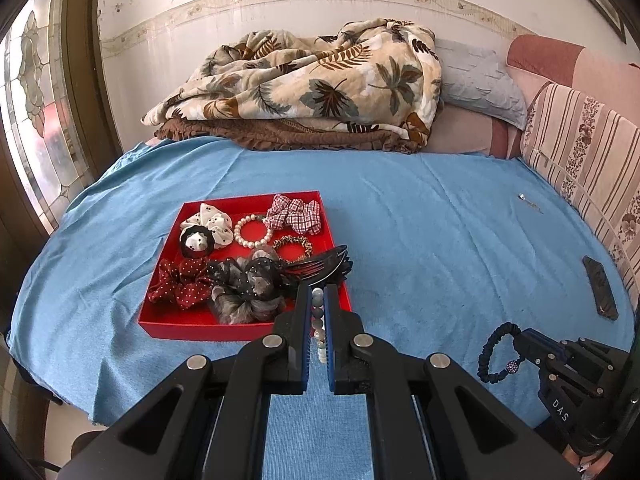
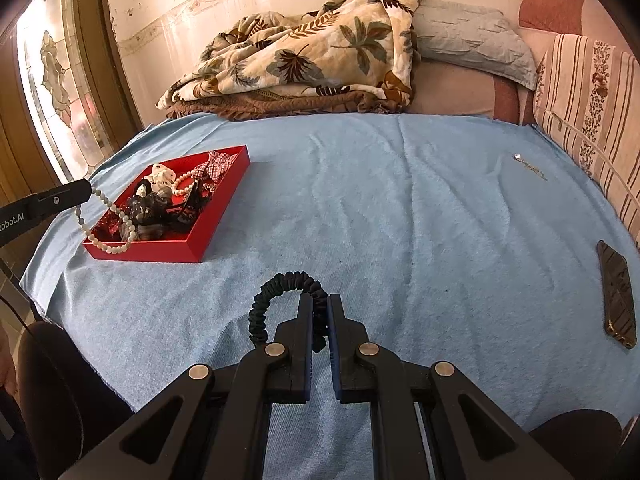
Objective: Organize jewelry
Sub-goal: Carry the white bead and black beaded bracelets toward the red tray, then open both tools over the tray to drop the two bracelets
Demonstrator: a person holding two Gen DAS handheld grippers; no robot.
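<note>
A red tray (image 1: 192, 325) (image 2: 218, 216) on the blue bedspread holds scrunchies, a pearl bracelet (image 1: 253, 232), a gold bracelet (image 1: 293, 248) and a black hair claw (image 1: 320, 268). My left gripper (image 1: 318, 294) is shut on a grey-white bead bracelet (image 1: 318, 320). In the right wrist view the left gripper (image 2: 89, 191) holds that bracelet (image 2: 108, 232) hanging over the tray's near left corner. My right gripper (image 2: 320, 304) is shut on a dark braided bracelet (image 2: 280, 288) above the bedspread. It also shows in the left wrist view (image 1: 520, 334), where the bracelet (image 1: 490, 350) has a sparkly bead.
A small silver piece of jewelry (image 1: 530, 202) (image 2: 530, 166) lies on the bedspread at the far right. A dark phone (image 1: 600, 286) (image 2: 618, 294) lies near the right edge. A leaf-print blanket (image 1: 304, 80), a grey pillow (image 1: 480, 76) and striped cushions (image 1: 580, 148) sit at the back and right.
</note>
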